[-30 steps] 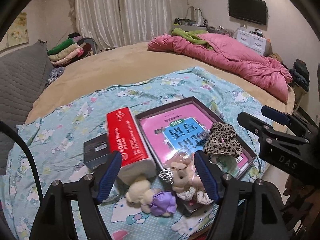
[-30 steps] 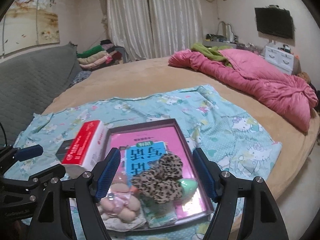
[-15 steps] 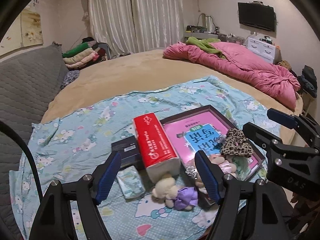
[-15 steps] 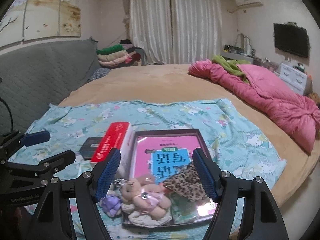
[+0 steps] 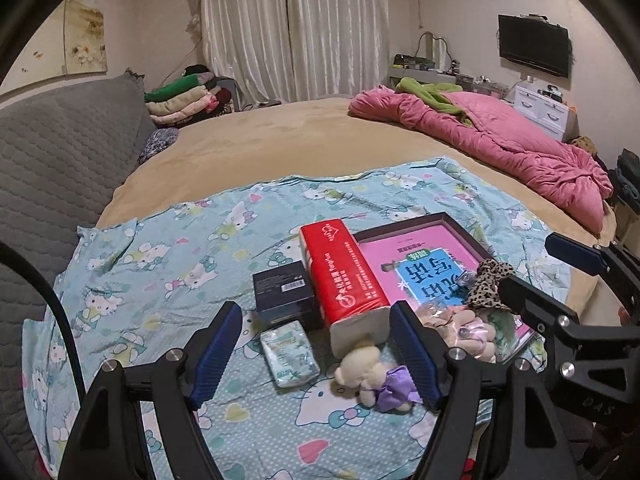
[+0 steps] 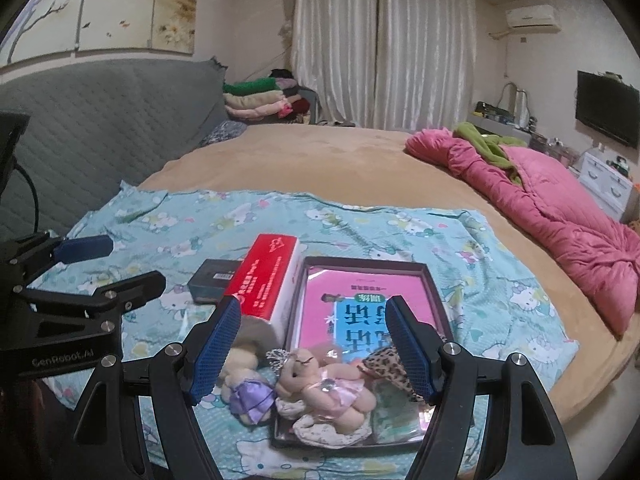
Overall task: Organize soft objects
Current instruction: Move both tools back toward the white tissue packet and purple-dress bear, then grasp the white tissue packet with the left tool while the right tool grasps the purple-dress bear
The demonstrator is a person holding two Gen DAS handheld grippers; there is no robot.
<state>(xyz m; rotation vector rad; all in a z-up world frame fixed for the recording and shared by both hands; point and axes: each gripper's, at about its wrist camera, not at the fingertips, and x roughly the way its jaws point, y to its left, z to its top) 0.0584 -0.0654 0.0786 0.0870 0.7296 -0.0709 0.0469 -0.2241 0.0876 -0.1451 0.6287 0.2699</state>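
On the blue cartoon-print sheet (image 5: 160,264) lie a red tissue pack (image 5: 344,276), a dark box (image 5: 282,292), a small wipes packet (image 5: 290,354) and a cream plush bear in purple (image 5: 370,372). A dark tray (image 6: 434,292) holds a pink book (image 6: 360,312), a plush bear in pink (image 6: 324,384) and a leopard scrunchie (image 6: 386,364). My left gripper (image 5: 316,356) hovers open above the packet and the cream bear. My right gripper (image 6: 314,346) hovers open above the pink bear. Neither holds anything.
The sheet lies on a tan bed (image 5: 280,140). A pink quilt (image 5: 500,148) with a green cloth sits at the far right. A grey quilted headboard (image 5: 60,148) rises on the left, with folded clothes (image 5: 184,100) beyond it.
Both grippers have drawn back and risen a little, so the objects look smaller and more of the sheet shows. The wipes packet has come into the left wrist view. The jaws keep their width.
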